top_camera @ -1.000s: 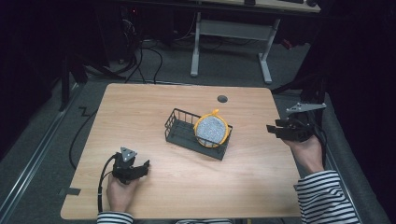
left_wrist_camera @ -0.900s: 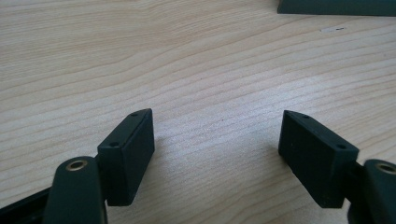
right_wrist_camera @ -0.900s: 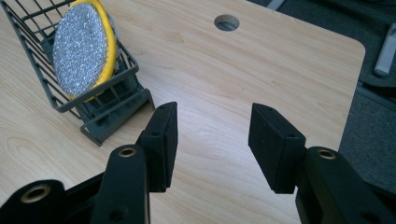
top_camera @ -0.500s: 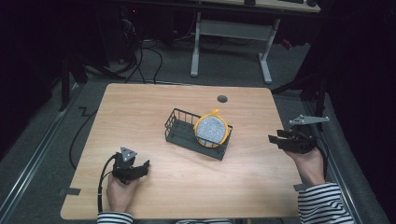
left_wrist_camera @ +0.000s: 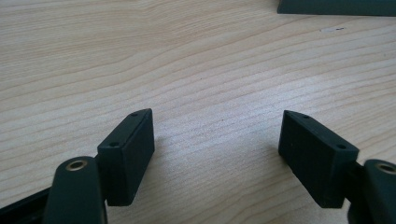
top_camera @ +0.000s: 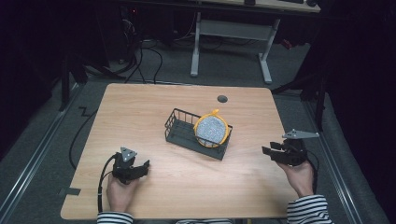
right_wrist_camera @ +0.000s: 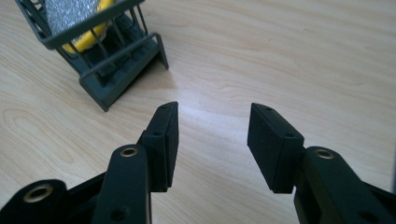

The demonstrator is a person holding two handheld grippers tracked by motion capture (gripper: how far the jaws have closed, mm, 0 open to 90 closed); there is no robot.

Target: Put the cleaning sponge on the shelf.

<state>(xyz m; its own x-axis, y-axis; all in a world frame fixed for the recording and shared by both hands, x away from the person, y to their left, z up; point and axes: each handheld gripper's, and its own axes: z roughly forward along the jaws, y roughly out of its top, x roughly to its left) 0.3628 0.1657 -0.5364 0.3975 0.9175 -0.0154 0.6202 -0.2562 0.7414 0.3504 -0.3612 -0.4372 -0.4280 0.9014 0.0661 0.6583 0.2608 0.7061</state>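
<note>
A dark wire rack (top_camera: 187,133) stands near the middle of the wooden table (top_camera: 140,112). A round grey plate with a yellow rim (top_camera: 211,130) leans upright in its right end; the right gripper view catches the rack (right_wrist_camera: 116,56) and plate (right_wrist_camera: 74,14) at top left. My left gripper (top_camera: 142,167) rests low at the table's front left, held by a hand, jaws wide open over bare wood (left_wrist_camera: 217,130). My right gripper (top_camera: 267,153) hangs near the right edge, open and empty (right_wrist_camera: 212,135), pointing toward the rack.
A small round hole (top_camera: 222,98) sits near the table's far edge. Beyond the table stand a desk frame (top_camera: 229,37) and cables on a dark floor. A black cable (top_camera: 100,186) trails from the left gripper over the front edge.
My right gripper has come down and toward the front along the table's right edge. The left gripper, rack and plate have not moved.
</note>
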